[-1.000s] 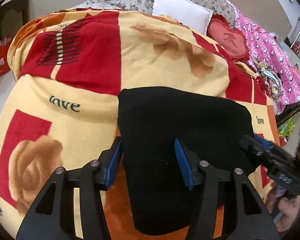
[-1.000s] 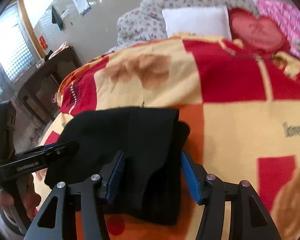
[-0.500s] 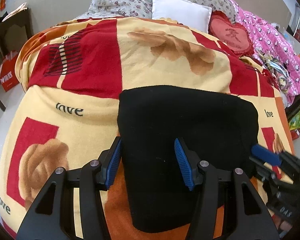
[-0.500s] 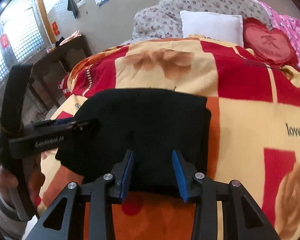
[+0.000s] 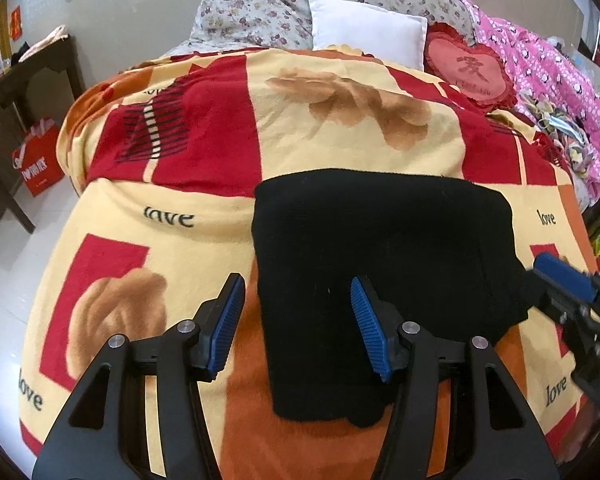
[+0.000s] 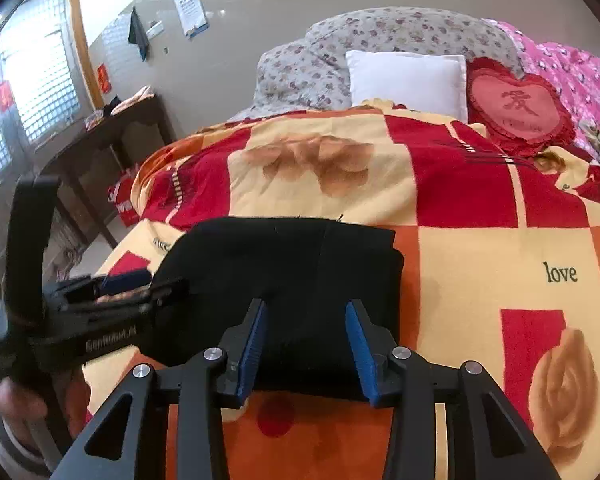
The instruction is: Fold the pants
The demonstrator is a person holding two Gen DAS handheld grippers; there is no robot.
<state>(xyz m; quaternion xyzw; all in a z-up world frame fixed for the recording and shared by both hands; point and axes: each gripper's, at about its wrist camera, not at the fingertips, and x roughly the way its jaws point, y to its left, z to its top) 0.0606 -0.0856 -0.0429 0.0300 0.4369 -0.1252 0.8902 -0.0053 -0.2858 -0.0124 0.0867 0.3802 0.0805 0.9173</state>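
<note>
One folded black pants on blanket.

A bed covered by a patterned blanket lies open and flat around the folded black pants, with bare blanket left, right and beyond. At the far end, a white pillow, a red heart cushion and a pink quilt block passage. A dark side desk stands left of the bed.
</note>
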